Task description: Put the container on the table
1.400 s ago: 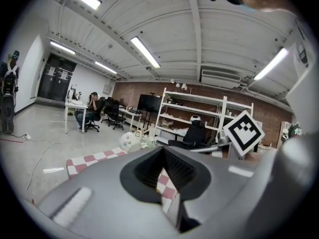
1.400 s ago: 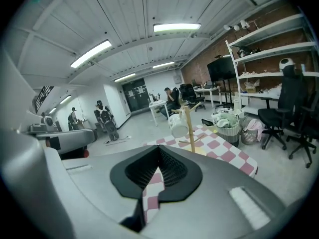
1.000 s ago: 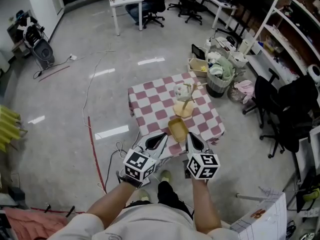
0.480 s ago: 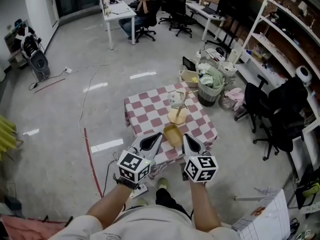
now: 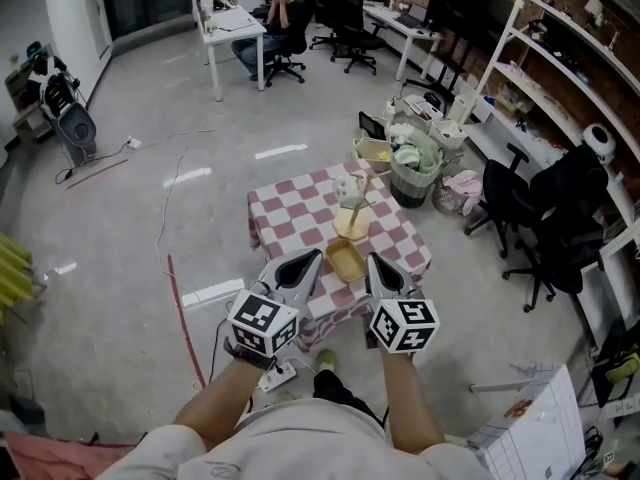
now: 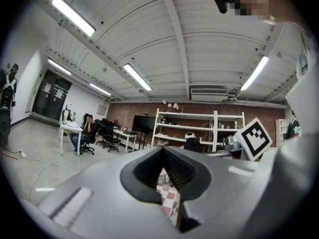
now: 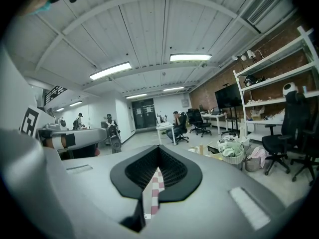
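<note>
On the counter (image 5: 290, 213), your tan container (image 5: 347, 261) looks light and stiff: pinch its rim. Left claw (image 5: 312, 260), right claw (image 5: 374, 264): closed, empty.

Head view has tilted up: the seated person (image 5: 283, 8) at the far desk, cut off at the top before, is now fully in frame. Table (image 5: 290, 213) reads slightly higher and further left. Left gripper (image 5: 312, 258) has drifted left along the table's near edge, away from the right gripper (image 5: 372, 263). White power strip (image 5: 281, 373) on the floor below that edge is newly exposed.
</note>
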